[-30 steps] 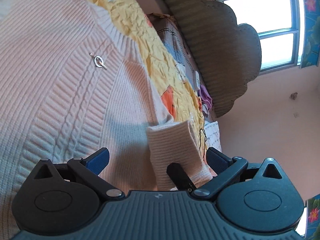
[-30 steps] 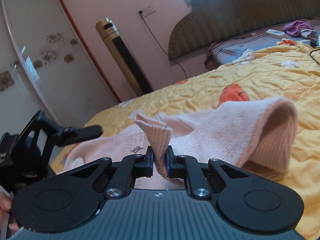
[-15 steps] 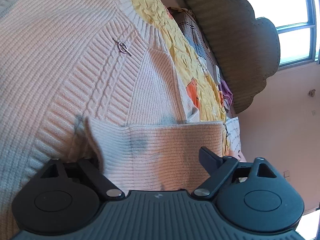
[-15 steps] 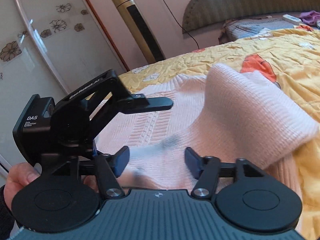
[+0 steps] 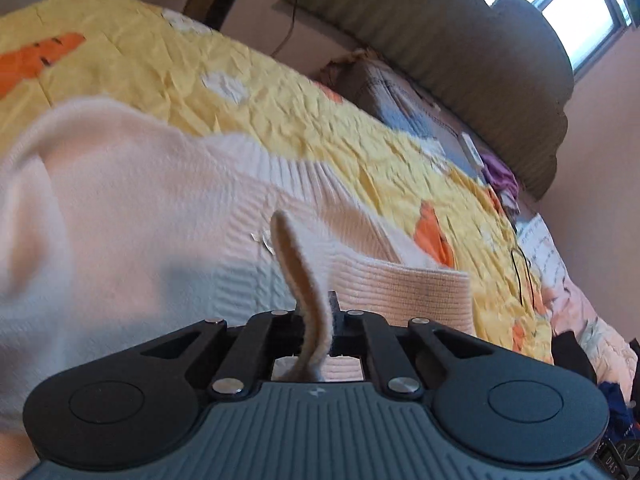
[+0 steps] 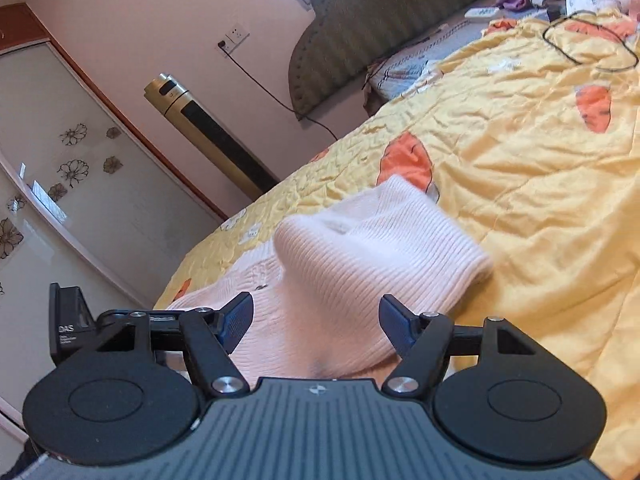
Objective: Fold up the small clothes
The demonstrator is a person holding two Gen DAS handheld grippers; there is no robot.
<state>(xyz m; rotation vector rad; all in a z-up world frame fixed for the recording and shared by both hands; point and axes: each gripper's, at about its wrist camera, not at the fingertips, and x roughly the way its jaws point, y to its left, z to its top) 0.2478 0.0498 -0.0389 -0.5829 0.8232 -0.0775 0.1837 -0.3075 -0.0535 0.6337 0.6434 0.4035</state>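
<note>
Sweater: the pale pink knit sweater (image 5: 132,216) lay spread on the yellow quilt (image 5: 280,92) of the bed, its body flat and one sleeve (image 6: 360,264) doubled over on top of it, which read as a sleeve fold in hand.

Sleeve cuff: a ribbed cuff (image 5: 404,292) stood just ahead of the left tool, lying on the sweater body, apart from the quilt.

Left tool: the left tool (image 5: 316,320) was closed tight on a thin upright flap of the knit (image 5: 296,264), the fabric running down between its jaws; likely gripped so that edge could be carried over.

Right tool: the right tool (image 6: 316,316) was spread wide, its blue pads (image 6: 240,316) on either side of the folded sleeve and holding nothing; whether a pad brushed the knit could not be told.

Placement: the sleeve sat humped, not flat, so the fold seemed unfinished.

Other tool in view: the left tool's body (image 6: 72,328) showed at the left edge of the right wrist view, near the sweater.
</note>
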